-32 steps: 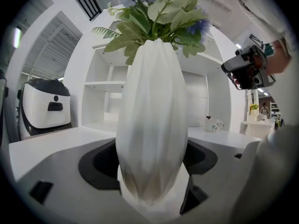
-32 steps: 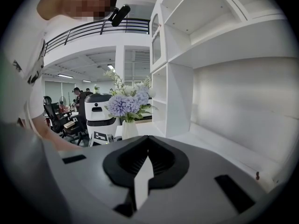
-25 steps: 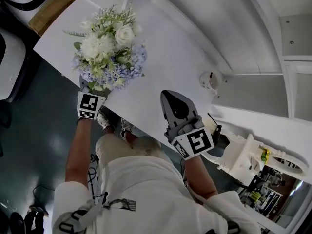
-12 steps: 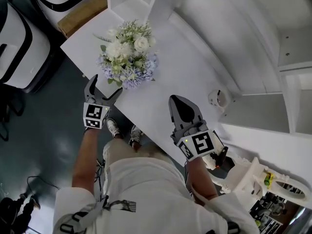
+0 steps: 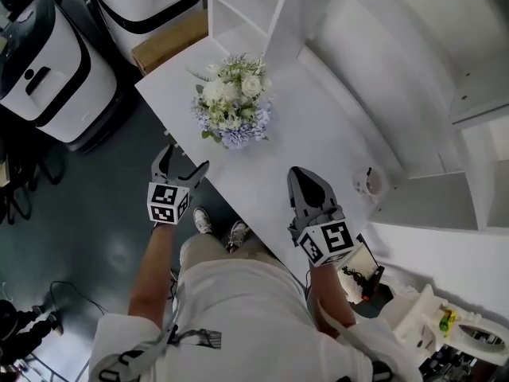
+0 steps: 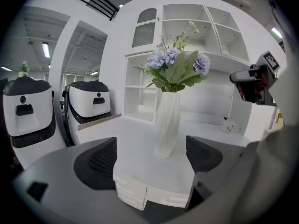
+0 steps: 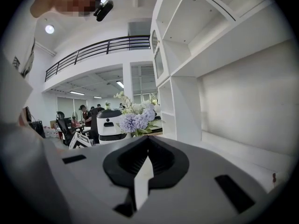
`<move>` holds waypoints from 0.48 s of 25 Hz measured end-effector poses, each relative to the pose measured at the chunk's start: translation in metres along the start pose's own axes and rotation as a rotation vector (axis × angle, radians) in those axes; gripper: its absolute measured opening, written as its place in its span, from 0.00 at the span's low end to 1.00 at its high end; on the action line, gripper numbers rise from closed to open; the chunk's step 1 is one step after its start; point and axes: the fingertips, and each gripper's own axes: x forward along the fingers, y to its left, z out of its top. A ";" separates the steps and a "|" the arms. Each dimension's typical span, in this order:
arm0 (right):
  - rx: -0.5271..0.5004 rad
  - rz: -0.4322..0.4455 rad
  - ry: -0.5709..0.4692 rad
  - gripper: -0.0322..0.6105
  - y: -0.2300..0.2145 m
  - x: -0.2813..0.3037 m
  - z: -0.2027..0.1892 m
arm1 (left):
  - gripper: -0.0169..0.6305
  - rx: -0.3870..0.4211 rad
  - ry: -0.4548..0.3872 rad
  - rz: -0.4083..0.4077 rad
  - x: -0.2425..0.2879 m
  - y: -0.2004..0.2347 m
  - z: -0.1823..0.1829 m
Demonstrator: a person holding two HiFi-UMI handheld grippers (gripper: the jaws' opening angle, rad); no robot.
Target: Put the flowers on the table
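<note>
A white ribbed vase with white and lilac flowers stands upright on the white table, near its left corner. My left gripper is open and drawn back off the table's front edge, its jaws apart from the vase with nothing between them. In the left gripper view the flowers rise above the vase, straight ahead of the jaws. My right gripper is shut and empty, hovering over the table's front edge to the right of the flowers.
A small white mug sits on the table at the right, near white shelving. Two white service robots and a cardboard box stand on the dark floor left of the table. The person's feet are below the table edge.
The left gripper has let go of the vase and pulled back off the table edge, jaws now open. The vase stays standing on the table. The right gripper stays shut.
</note>
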 end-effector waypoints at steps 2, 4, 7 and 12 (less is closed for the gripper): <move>0.022 0.014 -0.013 0.07 0.004 -0.001 0.002 | 0.74 -0.014 0.005 0.031 -0.011 0.005 0.005; 0.035 0.024 -0.024 0.07 0.006 -0.002 0.003 | 0.66 -0.031 -0.015 0.072 -0.024 0.012 0.017; 0.039 0.031 -0.033 0.07 0.008 -0.004 0.005 | 0.48 -0.027 -0.073 0.128 -0.046 0.021 0.044; 0.024 0.024 -0.062 0.07 0.000 -0.009 0.019 | 0.12 0.018 -0.137 0.150 -0.077 0.025 0.089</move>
